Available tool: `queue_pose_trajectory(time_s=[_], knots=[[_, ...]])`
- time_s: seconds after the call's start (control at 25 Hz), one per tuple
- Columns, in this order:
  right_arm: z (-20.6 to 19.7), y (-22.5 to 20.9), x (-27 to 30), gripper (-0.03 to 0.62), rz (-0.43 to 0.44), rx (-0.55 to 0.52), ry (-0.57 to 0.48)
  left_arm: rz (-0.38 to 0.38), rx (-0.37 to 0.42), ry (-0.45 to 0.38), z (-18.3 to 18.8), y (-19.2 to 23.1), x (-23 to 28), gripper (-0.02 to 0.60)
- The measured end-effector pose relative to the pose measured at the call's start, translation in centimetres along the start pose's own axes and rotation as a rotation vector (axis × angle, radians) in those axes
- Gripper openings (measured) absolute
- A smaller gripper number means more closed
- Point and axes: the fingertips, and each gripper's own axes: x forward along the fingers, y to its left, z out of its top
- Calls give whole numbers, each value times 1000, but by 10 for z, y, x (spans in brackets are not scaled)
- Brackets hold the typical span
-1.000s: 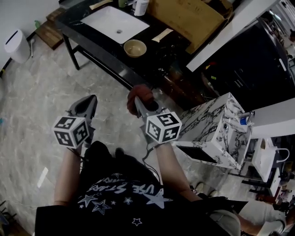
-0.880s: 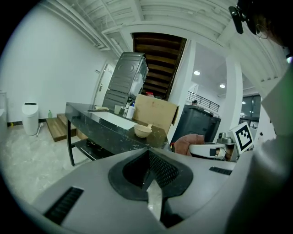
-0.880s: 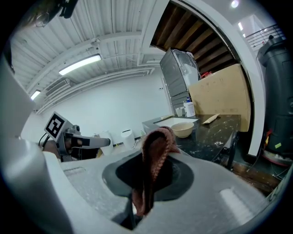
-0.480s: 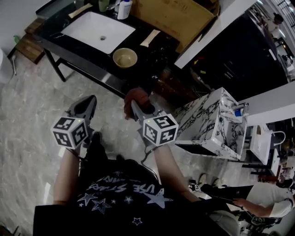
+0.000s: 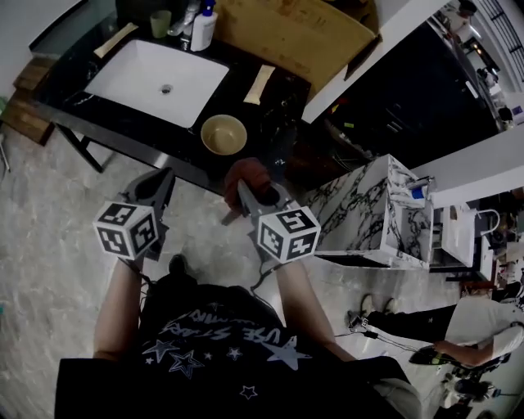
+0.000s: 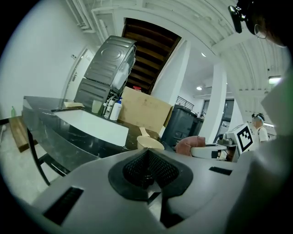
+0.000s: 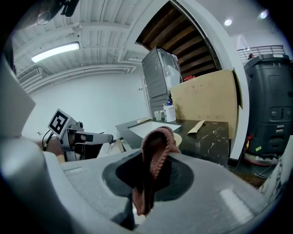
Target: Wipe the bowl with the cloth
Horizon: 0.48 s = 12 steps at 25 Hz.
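A tan bowl [image 5: 223, 134] stands on the black counter [image 5: 270, 106] just right of the white sink [image 5: 157, 81]; it also shows in the left gripper view as the bowl [image 6: 149, 142]. My right gripper [image 5: 243, 185] is shut on a reddish-brown cloth [image 5: 246, 173], held in the air in front of the counter, short of the bowl. In the right gripper view the cloth [image 7: 154, 157] hangs folded between the jaws. My left gripper [image 5: 157, 183] is shut and empty, to the left of the right one, over the floor.
A white bottle [image 5: 202, 27] and a cup [image 5: 160, 23] stand behind the sink. A large cardboard sheet [image 5: 286, 33] leans at the counter's back. A marble-patterned box [image 5: 385, 221] stands at the right. A person's legs [image 5: 409, 323] show at the lower right.
The view has come closer to the counter: sink and bowl have slid down and nearer to both grippers. The cloth stays gripped in the right gripper. The left gripper stays shut.
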Motion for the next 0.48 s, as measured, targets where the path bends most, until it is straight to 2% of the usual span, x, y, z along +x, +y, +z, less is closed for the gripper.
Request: queue_pose_trajectory(time_s=[0.48], knots=[[16, -38, 26, 52, -234, 86, -11, -260, 36, 130, 16, 16, 71, 9]])
